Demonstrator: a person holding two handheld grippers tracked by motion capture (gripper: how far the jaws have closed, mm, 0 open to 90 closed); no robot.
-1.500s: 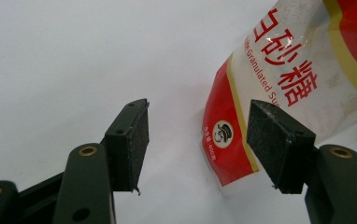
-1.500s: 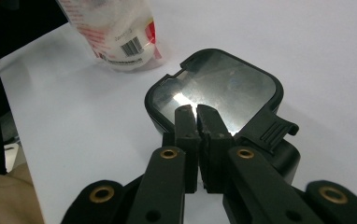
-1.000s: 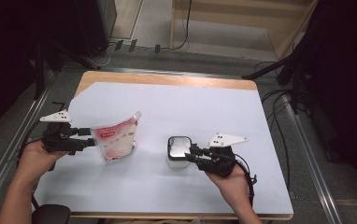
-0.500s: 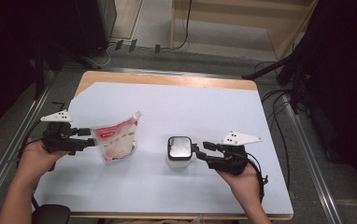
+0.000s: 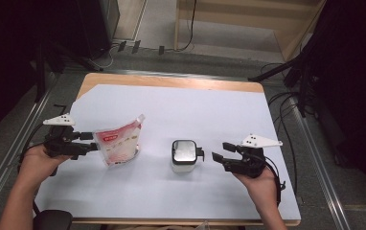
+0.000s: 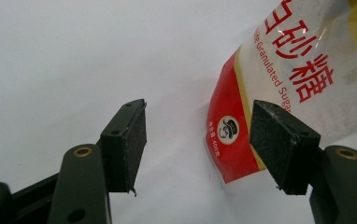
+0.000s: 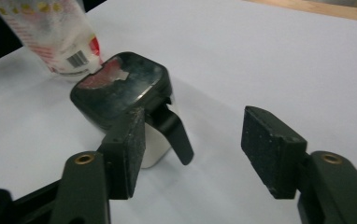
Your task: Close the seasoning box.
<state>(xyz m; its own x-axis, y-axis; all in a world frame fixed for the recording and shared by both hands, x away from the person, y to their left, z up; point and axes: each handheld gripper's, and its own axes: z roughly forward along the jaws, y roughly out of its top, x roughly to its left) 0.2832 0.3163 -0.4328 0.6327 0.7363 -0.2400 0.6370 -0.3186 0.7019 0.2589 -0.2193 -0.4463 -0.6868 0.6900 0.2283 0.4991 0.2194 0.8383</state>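
So the right gripper (image 5: 221,157) is sitting just beside the small white canister with the shiny black square lid and black flip handle (image 5: 185,155), apart from it. Its jaws have just been opening and are standing spread, nothing between them (in the right gripper view the handle (image 7: 174,133) is poking out just past the left pad, not pinched).

Over on the other side, the left gripper (image 5: 91,143) is hovering at the edge of the red-and-white plastic pouch of granulated sugar (image 5: 120,143), which is standing tilted on the white table cover (image 5: 195,110). Its jaws are spread too, and in the left gripper view the pouch (image 6: 303,79) is lying past the right pad (image 6: 279,144), not squeezed.

What I'm worrying about: that pouch is leaning with nothing clamping it, so a bump from the left jaw could be tipping it flat or spilling sugar if the top's open (can't tell). The canister's handle is also sticking toward the right gripper, so a sloppy approach could be snagging it and toppling the canister.
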